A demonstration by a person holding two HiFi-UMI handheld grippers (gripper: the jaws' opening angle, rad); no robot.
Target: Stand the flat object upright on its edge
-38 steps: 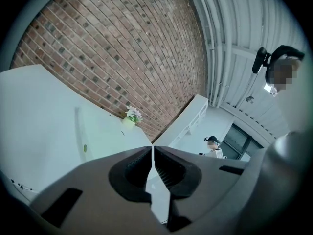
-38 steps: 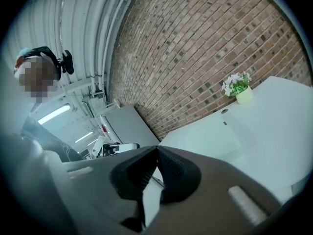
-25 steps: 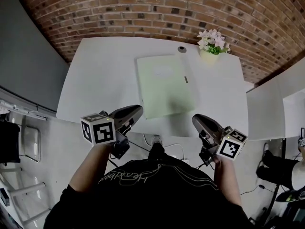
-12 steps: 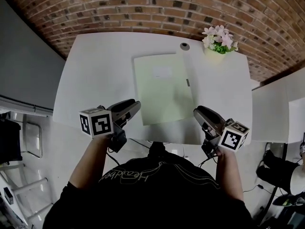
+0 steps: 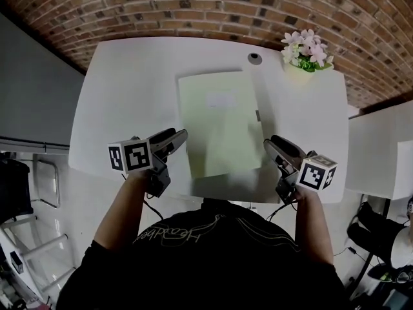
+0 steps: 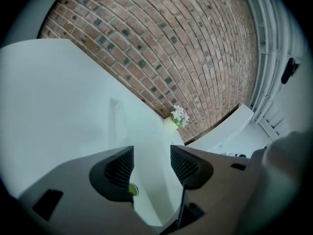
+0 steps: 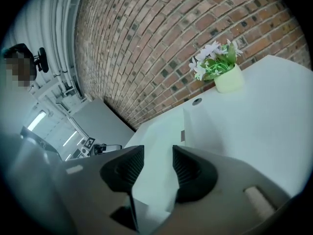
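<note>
Two claws sit in your hands, and both are opening up. Your left gripper (image 5: pixel 180 135) has its dark, ridged pads apart with nothing pinched between them. Your right gripper (image 5: pixel 268 143) is wide too and holds nothing. The thin, pale green folder (image 5: pixel 219 124) lies flat on the smooth white table (image 5: pixel 129 89), between the two claws and close to the near edge. A small round pot of flowers (image 5: pixel 307 51) stands at the far right corner, by the rough brick wall (image 5: pixel 193 5).
</note>
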